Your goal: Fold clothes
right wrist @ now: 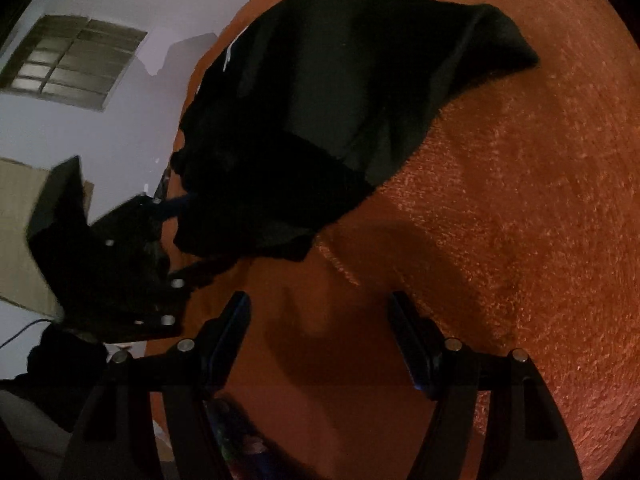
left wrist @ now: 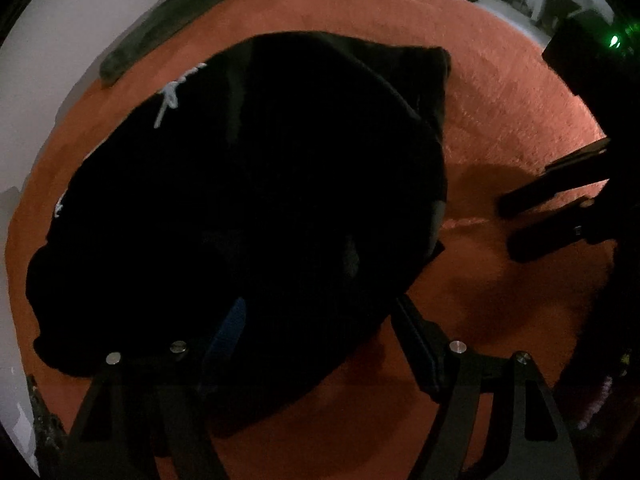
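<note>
While the left tongs point steeply down over the near edge of the black garment, their two fingers stand spread, one finger over the dark cloth and the other at its border. No earlier view is on hand. Cloth lies between the fingers, but the pads do not appear to press on it; the darkness makes the contact hard to read.

Garment: black, bunched and partly folded, lying on an orange, coarse-textured surface. A pale, thin printed mark shows on its far left part. In the right wrist view the same garment spreads from the upper middle down toward the left, one corner stretched out to the upper right, its lower hem lying just past the left tongs' body.

Right tongs: fingers spread wide, nothing between them, only bare orange surface and their own shadow below. They sit apart from the garment, off its near right side; seen from the left wrist view they enter from the right edge, clear of the cloth.

A greyish-green strip of fabric lies along the far edge of the orange surface, by a white wall. A barred window shows in that wall.
</note>
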`<action>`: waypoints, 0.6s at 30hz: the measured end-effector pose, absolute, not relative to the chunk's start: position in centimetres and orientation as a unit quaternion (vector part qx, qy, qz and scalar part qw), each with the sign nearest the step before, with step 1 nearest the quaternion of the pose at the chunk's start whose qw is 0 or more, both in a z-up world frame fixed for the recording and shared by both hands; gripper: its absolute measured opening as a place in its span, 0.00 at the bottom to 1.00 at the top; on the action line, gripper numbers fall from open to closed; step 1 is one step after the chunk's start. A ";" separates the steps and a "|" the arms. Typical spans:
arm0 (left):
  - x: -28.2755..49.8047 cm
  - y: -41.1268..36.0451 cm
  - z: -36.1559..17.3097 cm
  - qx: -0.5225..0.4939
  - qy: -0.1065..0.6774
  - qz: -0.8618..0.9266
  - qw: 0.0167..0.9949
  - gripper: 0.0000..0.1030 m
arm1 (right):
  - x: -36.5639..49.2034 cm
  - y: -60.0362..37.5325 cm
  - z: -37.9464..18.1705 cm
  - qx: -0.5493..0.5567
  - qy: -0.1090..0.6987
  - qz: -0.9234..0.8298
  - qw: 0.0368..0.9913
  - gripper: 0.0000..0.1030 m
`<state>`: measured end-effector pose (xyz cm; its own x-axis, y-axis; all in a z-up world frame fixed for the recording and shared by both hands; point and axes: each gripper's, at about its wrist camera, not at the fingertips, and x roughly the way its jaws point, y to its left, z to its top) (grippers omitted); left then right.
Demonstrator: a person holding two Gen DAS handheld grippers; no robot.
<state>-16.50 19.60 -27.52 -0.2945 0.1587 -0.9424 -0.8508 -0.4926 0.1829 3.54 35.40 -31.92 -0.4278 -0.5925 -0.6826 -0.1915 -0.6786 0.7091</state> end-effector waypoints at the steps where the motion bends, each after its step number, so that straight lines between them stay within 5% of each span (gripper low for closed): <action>1: -16.6 19.7 -27.8 -0.477 0.365 0.718 0.352 0.49 | 3.6 35.3 -31.8 0.519 -0.373 -0.758 0.133 0.68; 3: -17.0 19.6 -28.1 -0.488 0.355 0.714 0.355 0.07 | 3.7 35.0 -31.6 0.520 -0.365 -0.761 0.133 0.68; 13: -21.3 16.3 -18.8 -0.472 0.177 0.772 0.388 0.03 | 3.9 34.6 -31.1 0.512 -0.367 -0.765 0.137 0.68; 18: -20.9 16.7 -18.0 -0.464 0.166 0.777 0.391 0.03 | 3.1 33.7 -31.1 0.506 -0.370 -0.764 0.151 0.68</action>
